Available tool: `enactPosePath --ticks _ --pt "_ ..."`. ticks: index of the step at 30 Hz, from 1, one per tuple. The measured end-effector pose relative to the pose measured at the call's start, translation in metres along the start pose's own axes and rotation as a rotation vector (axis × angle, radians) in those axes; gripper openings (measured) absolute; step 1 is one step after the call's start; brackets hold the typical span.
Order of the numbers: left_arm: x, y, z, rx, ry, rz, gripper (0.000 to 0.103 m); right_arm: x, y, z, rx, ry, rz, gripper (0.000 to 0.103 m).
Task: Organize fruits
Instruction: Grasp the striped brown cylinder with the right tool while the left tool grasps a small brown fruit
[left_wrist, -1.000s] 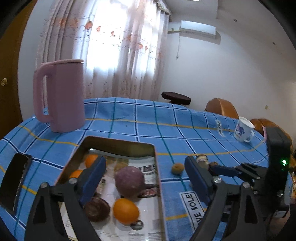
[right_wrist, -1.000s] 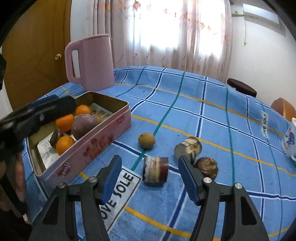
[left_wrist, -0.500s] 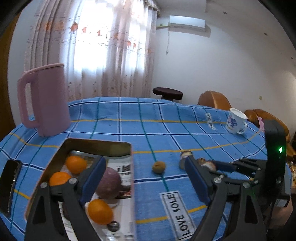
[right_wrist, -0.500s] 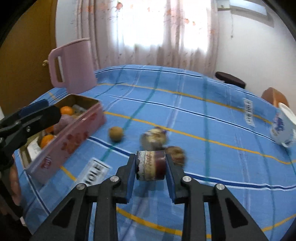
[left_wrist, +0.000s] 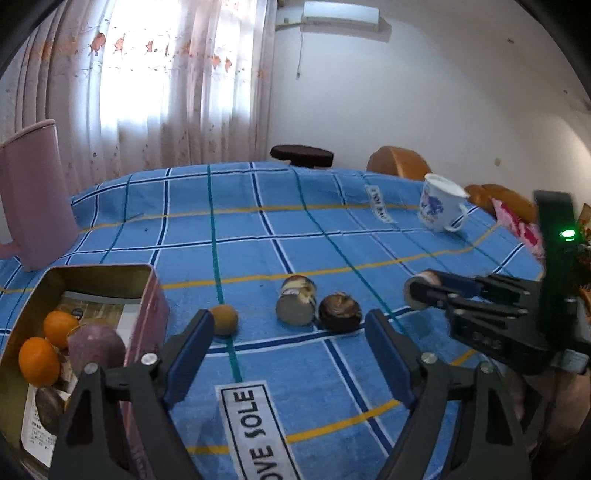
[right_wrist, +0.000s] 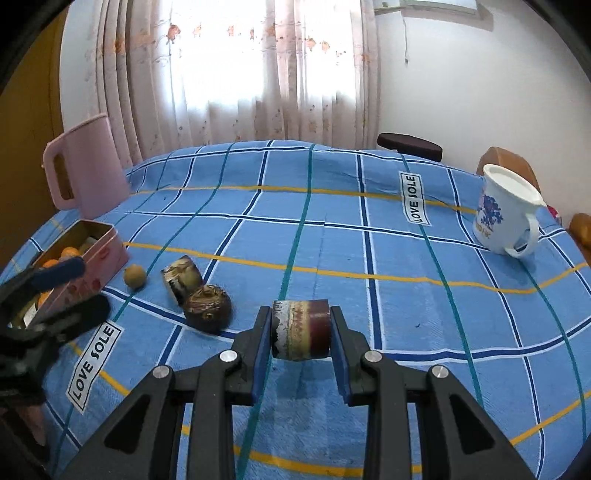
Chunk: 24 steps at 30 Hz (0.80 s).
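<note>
Right wrist view: right tool (right_wrist: 300, 334) is clamped flat on both ends of a short banded cylinder piece (right_wrist: 301, 328), rough brown-and-cream skin, held low centre of frame just above the blue checked cloth on the table (right_wrist: 369, 240). Left tool (left_wrist: 288, 354) has nothing between its blue pads; jaws wide but closing.

Loose on the cloth, left of centre: a similar cut piece (right_wrist: 183, 278) on its side, a dark glossy round fruit (right_wrist: 207, 308) touching it, and a small tan ball-shaped fruit (right_wrist: 135, 276) just beside the pink metal tin (right_wrist: 107, 254). Tin holds oranges (left_wrist: 38, 360) and a dull purple fruit (left_wrist: 96, 347).

Risks, as I judge them:
- End-on grip on flaky skin could slip if the wrist rolls.
- Tools sit close on the left; carrying to the tin could clip the left one.
- Round fruits roll easily if nudged.
</note>
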<state>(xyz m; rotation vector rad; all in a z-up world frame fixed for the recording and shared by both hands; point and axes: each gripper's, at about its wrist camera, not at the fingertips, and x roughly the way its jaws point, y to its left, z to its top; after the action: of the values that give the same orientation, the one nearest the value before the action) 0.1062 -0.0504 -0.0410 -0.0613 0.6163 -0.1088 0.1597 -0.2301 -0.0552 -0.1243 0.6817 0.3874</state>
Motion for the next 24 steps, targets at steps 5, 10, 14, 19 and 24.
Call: enactPosePath --ticks 5,10,14,19,24 --pt "0.016 0.018 0.007 -0.035 0.048 0.045 0.072 -0.002 0.003 -0.001 -0.016 -0.014 0.008 0.031" --pt "0.03 0.036 0.007 -0.107 0.101 0.038 0.071 -0.006 0.005 -0.002 -0.027 -0.032 0.002 0.031" --pt "0.027 0.042 0.008 -0.104 0.083 0.06 0.071 -0.007 0.001 -0.002 -0.014 -0.038 0.012 0.031" --pt "0.027 0.056 0.011 -0.087 0.078 0.088 0.071 -0.009 0.003 -0.004 -0.02 -0.047 0.004 0.031" --pt "0.02 0.046 0.01 -0.035 0.051 0.082 0.071 -0.008 0.006 -0.004 -0.035 -0.043 -0.005 0.031"
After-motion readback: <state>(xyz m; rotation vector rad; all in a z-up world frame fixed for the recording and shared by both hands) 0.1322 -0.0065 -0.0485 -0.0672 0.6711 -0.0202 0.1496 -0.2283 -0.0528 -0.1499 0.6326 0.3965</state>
